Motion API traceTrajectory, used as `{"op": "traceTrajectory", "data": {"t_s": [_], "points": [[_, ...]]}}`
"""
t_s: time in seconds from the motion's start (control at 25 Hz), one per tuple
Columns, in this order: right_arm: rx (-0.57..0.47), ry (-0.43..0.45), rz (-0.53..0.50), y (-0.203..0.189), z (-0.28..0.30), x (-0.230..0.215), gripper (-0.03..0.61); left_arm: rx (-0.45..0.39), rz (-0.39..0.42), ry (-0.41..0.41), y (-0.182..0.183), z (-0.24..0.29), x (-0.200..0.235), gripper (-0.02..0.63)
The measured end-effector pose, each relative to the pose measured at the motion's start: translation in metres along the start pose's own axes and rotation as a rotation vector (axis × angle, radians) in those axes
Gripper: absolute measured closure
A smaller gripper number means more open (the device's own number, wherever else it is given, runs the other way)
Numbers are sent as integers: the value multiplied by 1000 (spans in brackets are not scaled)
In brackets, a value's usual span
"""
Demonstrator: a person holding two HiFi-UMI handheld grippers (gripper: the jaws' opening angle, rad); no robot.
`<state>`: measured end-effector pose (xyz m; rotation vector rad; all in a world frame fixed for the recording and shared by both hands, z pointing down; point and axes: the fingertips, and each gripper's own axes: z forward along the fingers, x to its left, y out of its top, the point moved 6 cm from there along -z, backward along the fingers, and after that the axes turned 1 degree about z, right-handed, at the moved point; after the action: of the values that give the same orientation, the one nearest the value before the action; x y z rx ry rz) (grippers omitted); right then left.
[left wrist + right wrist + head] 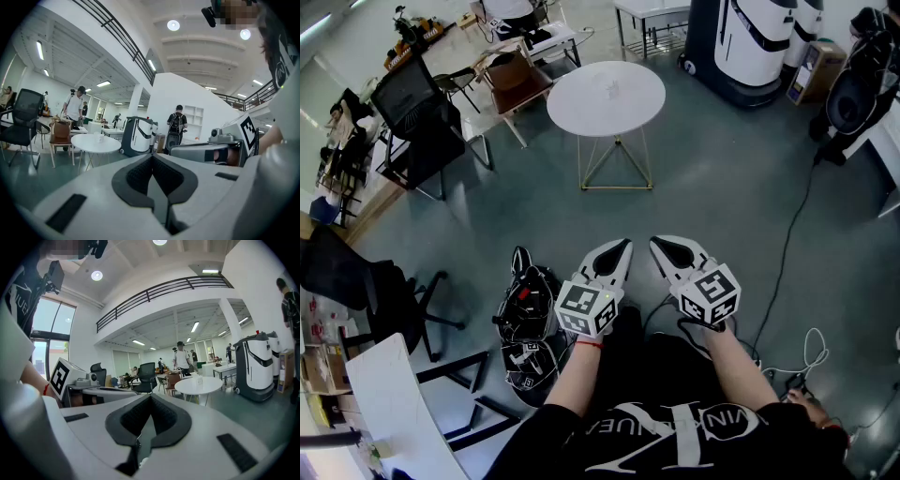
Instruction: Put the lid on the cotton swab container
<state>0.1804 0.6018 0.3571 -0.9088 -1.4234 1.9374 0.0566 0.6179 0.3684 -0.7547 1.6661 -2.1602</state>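
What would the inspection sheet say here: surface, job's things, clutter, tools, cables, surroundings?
Surface: round white table, across bare floor from the person.
Job's things: one small white item on the table, too small to tell if it is the container; no lid seen.
Clutter: black gear on the floor at the person's left.
Tools: left tool and right tool both shut, empty, side by side near the person's body.
Cables: black cable and white cable on the floor at the right.
Surroundings: office chair, white machine, a person in the background.
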Motion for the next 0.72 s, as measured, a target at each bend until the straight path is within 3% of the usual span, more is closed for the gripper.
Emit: {"op": "traceTrajectory", "data": {"t_s": [0.36,0.72], "points": [[4,-19,22,-2,3,-9,577,10,-4,5,-1,6,3,607],[-29,-56,75,2,28,-37,577,20,-33,16,0,26,34,607]]}}
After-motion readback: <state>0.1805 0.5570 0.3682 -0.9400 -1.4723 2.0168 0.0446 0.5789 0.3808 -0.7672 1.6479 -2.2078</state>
